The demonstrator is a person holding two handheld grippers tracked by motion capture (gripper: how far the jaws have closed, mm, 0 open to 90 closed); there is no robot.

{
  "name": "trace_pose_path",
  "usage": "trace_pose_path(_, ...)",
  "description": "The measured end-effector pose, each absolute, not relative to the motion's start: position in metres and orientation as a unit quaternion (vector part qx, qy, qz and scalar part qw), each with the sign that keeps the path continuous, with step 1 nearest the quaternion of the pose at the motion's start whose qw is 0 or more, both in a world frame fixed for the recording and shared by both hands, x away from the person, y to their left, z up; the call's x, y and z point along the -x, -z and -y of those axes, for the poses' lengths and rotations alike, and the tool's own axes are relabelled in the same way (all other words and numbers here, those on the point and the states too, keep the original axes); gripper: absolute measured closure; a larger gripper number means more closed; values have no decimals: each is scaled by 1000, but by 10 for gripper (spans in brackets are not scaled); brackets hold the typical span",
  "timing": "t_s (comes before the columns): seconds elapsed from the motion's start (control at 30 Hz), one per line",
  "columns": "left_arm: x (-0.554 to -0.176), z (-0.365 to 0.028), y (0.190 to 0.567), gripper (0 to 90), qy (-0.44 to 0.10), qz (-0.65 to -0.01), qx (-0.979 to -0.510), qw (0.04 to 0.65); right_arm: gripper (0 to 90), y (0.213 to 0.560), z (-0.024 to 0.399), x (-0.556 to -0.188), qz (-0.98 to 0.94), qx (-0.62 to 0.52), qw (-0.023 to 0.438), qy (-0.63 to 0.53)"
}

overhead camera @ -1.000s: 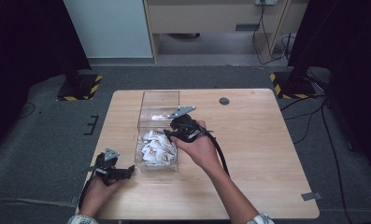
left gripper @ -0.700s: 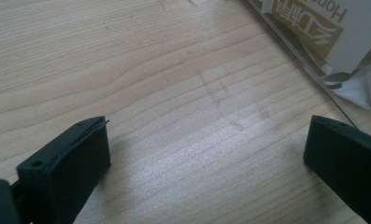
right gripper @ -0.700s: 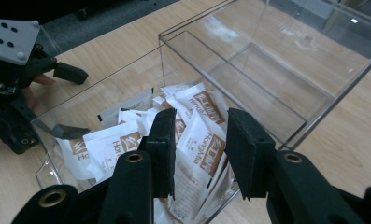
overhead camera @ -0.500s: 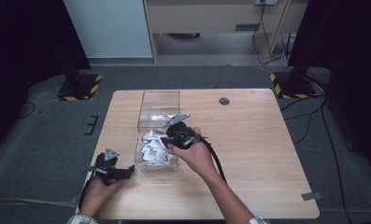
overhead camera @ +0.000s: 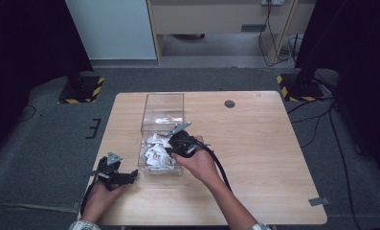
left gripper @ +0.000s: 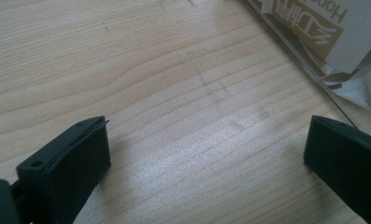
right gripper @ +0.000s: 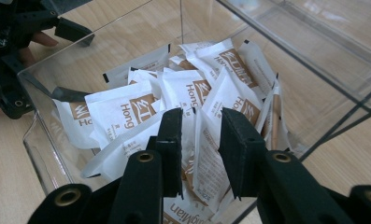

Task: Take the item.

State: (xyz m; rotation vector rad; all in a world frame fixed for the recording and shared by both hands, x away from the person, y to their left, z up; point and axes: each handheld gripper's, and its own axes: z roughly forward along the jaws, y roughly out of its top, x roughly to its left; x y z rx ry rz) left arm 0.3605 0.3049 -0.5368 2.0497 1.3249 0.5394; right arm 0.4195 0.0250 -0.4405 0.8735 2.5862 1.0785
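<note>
A clear plastic box stands on the wooden table, left of centre, holding several white and brown sachets. My right gripper reaches down into the near half of the box. In the right gripper view its jaws stand narrowly apart with one upright sachet pinched between them, atop the pile. My left gripper rests low on the table just left of the box's near corner, open wide over bare wood, nothing between its jaws. The box wall and a sachet lie just beyond its right jaw.
A small dark round disc sits at the table's far edge. The right gripper's cable trails along the forearm. The table's right half is bare wood. Dark floor and black stands surround the table.
My right gripper has moved from over the box's middle toward its near end and dipped into the sachets. The left gripper has stayed put.
</note>
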Motion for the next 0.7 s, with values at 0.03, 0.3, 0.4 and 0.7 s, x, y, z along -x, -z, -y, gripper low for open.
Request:
trace_pose_path(0.03,-361,-305,537,0,-205,-503,-778,316,724,442,-27,-419,-878,-294,102,-363)
trace_pose_path(0.3,-361,-305,537,0,-205,-503,-778,316,880,445,-28,-419,-884,-287,102,-355)
trace_pose_path(0.4,-361,-305,537,0,-205,-503,-778,316,897,445,-28,-419,-884,-286,101,-357)
trace_pose_path(0.7,-361,-305,537,0,-205,-503,-778,316,897,427,-20,-417,-866,-294,96,-394)
